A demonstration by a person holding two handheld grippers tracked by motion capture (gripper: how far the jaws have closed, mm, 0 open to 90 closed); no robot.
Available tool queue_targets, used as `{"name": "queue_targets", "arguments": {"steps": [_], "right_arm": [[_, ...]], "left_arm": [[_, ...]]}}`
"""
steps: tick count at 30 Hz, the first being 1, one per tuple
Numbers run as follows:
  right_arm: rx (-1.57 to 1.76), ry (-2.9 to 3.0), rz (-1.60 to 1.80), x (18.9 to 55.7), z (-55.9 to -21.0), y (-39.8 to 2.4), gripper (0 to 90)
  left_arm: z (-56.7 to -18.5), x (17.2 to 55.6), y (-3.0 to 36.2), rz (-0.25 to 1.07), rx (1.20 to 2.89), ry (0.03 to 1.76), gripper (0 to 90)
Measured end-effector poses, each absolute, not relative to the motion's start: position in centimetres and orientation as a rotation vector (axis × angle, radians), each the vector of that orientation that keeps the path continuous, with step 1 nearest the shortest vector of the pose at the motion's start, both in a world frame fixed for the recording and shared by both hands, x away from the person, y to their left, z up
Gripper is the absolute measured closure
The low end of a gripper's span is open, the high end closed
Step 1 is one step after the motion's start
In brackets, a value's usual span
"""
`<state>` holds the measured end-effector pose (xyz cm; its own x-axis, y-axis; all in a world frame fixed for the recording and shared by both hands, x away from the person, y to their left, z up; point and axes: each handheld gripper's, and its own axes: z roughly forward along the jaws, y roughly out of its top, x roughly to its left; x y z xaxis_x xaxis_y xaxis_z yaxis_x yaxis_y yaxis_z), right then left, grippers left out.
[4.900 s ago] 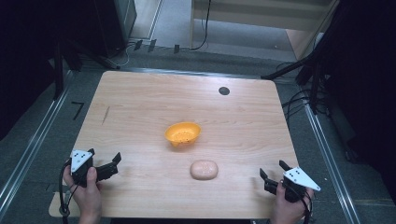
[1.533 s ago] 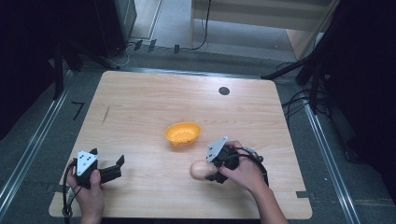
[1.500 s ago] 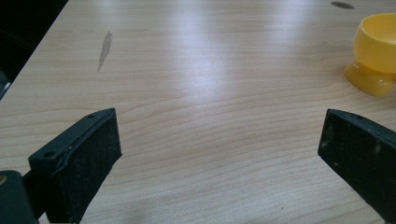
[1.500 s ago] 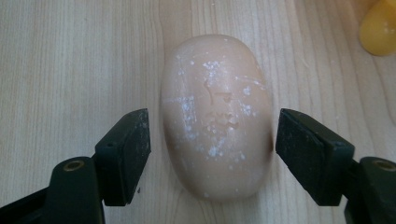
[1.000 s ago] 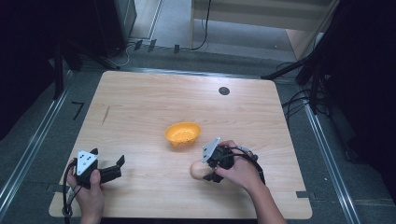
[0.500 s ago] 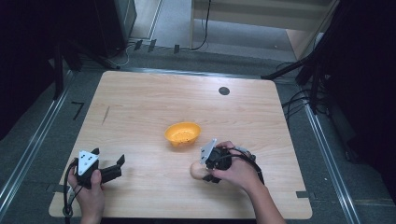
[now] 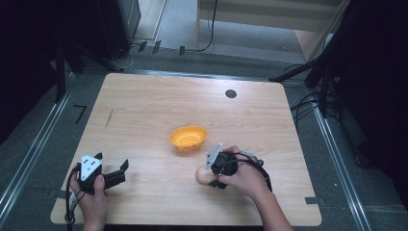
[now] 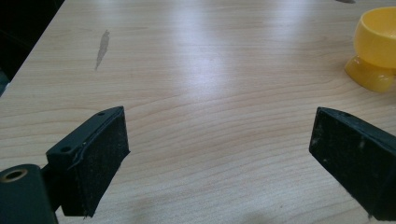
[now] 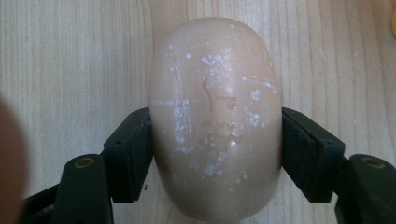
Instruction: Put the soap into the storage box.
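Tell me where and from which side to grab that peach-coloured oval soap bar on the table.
Grip the soap bar across its narrow width, on the two long sides near mid-length, coming down from above. It lies flat, so those sides are free. The right gripper already clamps it that way.

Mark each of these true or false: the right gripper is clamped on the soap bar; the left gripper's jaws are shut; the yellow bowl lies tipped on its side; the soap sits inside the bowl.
1. The right gripper is clamped on the soap bar. True: both pads press its sides, and the jaws have just been closing on it.
2. The left gripper has its jaws shut. False: they stand wide apart over bare table, with nothing between them.
3. The yellow bowl lies tipped on its side. False: it stands upright on its foot.
4. The soap bar sits inside the bowl. False: it rests on the table, nearer the person than the bowl and apart from it.
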<state>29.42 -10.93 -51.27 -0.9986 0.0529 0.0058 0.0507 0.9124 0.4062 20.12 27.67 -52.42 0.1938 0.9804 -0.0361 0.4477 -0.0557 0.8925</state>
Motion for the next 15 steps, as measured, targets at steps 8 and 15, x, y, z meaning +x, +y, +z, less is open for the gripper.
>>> {"name": "queue_targets", "arguments": {"steps": [8, 15], "right_arm": [[0.149, 3.064, 0.613, 29.27, -51.15, -10.49, 32.3], [0.227, 3.065, 0.559, 28.93, -51.00, -9.89, 32.0]], "left_arm": [[-52.41, 20.08, 27.72, 0.806, 1.630, 1.379, 5.1], [-52.41, 20.07, 27.77, 0.808, 1.627, 1.379, 5.1]]}}
